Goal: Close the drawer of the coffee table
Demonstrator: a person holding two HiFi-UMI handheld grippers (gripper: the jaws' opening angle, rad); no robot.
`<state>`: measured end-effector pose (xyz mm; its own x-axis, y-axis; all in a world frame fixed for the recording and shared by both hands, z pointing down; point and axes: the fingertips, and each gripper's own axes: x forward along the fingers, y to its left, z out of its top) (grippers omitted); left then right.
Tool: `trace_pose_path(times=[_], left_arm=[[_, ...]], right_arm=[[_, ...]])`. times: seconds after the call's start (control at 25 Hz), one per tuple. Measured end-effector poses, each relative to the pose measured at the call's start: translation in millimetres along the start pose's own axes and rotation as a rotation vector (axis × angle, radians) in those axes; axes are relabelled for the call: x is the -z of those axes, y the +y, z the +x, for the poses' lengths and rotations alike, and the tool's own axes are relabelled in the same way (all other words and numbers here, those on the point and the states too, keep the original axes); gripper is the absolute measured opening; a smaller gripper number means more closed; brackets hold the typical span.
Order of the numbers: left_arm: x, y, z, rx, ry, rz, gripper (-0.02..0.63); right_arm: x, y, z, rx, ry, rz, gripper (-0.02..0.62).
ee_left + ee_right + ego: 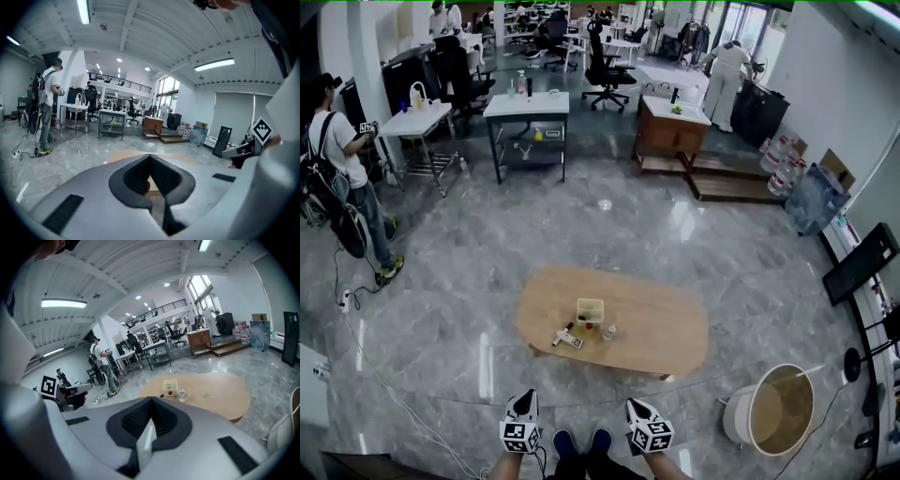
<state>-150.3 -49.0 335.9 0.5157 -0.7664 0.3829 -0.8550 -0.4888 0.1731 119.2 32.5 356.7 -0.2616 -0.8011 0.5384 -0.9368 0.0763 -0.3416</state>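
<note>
The oval wooden coffee table (pixel 656 323) stands on the grey floor in front of me; its drawer cannot be made out from above. On its top sit a small cream box (pixel 590 311), a little jar (pixel 609 332) and a black-and-white stick-shaped object (pixel 567 339). My left gripper (pixel 526 401) and right gripper (pixel 635 407) hang low near my feet, short of the table's near edge. Both are shut with nothing between the jaws. The right gripper (pixel 151 399) looks towards the table (pixel 220 397); the left gripper (pixel 150 157) points past its left end.
A round white tub (pixel 773 410) stands right of the table. A person with a backpack (pixel 342 178) is at the far left, with a cable on the floor nearby. A white workbench (pixel 527 105), a wooden cabinet (pixel 670 127) and water bottles (pixel 811 202) line the back.
</note>
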Motion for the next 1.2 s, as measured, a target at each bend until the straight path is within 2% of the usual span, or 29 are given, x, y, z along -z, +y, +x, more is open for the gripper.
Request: trace_pose_path(times=[0.32, 0.44, 0.64, 0.8, 1.0, 1.2], left_arm=[[-63, -13, -38, -0.034, -0.098, 0.012, 0.025], [-78, -14, -49, -0.044, -0.13, 0.015, 0.025], [-85, -16, -63, -0.074, -0.138, 0.004, 0.025], [-92, -12, -65, -0.052, -0.144, 0.017, 0.025], [-101, -6, -68, -0.091, -0.152, 0.014, 0.025], [-95, -2, -50, -0.059, -0.163, 0.029, 0.025]], right_arm=[[-57, 19, -41, -0.025, -0.101, 0.001, 0.026], [-69, 29, -51, -0.037, -0.121, -0.045, 0.026], [-74, 29, -60, -0.038, -0.128, -0.052, 0.026], [-77, 31, -52, -0.048, -0.146, -0.036, 0.026], [-91, 32, -52, -0.065, -0.169, -0.041, 0.026], [-92, 33, -36, -0.065, -0.194, -0.044, 0.026]])
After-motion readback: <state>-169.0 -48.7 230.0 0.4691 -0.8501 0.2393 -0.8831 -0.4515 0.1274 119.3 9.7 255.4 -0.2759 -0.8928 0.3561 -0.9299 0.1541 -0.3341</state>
